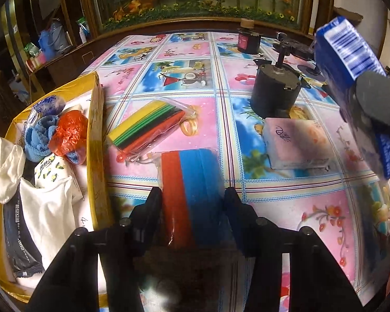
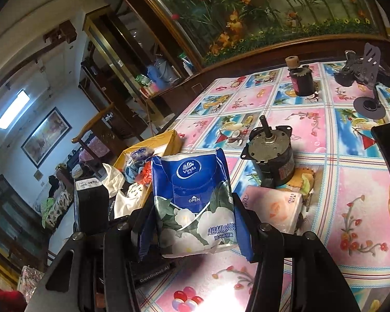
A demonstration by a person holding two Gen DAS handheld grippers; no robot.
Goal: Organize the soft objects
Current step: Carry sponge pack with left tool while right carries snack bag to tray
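Crowding the yellow box wall, left tool (clamping a red-blue pack).

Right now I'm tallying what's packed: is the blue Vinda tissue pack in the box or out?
Out. The blue Vinda tissue pack sits clamped in the right tongs above the table, beside the yellow box.

A large planted aquarium in a dark wooden frame is seen behind the surface, which is covered by a pink and blue patterned cloth. A framed picture is hung on a pale wall, lit by a ceiling lamp.
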